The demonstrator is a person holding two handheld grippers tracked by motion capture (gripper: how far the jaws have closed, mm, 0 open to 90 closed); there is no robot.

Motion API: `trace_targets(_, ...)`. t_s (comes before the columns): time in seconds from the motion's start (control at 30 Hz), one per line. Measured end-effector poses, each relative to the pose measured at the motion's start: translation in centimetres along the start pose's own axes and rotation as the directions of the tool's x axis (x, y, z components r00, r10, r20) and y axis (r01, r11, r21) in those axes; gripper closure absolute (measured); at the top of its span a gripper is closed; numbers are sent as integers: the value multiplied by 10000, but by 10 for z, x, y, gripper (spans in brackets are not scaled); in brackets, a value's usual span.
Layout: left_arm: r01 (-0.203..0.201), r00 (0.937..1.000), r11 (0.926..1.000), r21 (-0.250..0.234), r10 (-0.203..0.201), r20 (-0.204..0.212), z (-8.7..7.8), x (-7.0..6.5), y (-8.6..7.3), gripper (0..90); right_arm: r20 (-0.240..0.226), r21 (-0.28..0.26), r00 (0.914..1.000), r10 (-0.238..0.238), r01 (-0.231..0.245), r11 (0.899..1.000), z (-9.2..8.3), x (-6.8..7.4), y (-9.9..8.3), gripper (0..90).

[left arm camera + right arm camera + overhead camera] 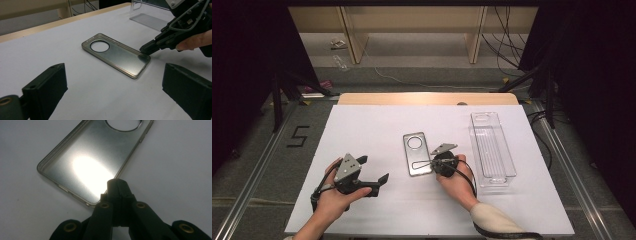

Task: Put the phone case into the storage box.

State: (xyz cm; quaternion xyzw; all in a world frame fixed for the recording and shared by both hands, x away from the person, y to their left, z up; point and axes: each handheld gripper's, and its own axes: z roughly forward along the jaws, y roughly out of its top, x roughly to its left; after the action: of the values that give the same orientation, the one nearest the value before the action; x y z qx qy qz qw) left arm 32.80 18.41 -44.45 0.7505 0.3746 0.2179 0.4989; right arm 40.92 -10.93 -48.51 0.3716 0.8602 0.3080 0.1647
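Observation:
A grey metallic phone case (pixel 417 152) with a round camera hole lies open side up in the middle of the white table (pixel 362 130). My right gripper (pixel 431 165) is shut, and its tips rest at the case's near right corner. In the right gripper view the shut jaws (pixel 117 183) cover that corner of the case (pixel 87 162); whether the rim is pinched between them I cannot tell. The left gripper view shows the right gripper (pixel 146 48) touching the case (pixel 117 53). My left gripper (pixel 373 168) is held open near the table's front left, apart from the case.
A clear plastic tray (pixel 492 147) stands lengthwise to the right of the case, close to my right hand; it also shows far off in the left gripper view (pixel 150 18). Beyond the table's far edge are a floor, wooden legs and cables.

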Motion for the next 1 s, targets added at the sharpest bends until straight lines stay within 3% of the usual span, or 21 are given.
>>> trace_targets(0.5,15,10000,10000,8,-15,0,0,0,0,63,-224,-93,9994,-277,275,9996,1,12,1,900)
trace_targets(1.0,-7,10000,10000,28,7,26,0,0,0,67,-251,-82,9990,-366,364,9993,1,13,1,900)
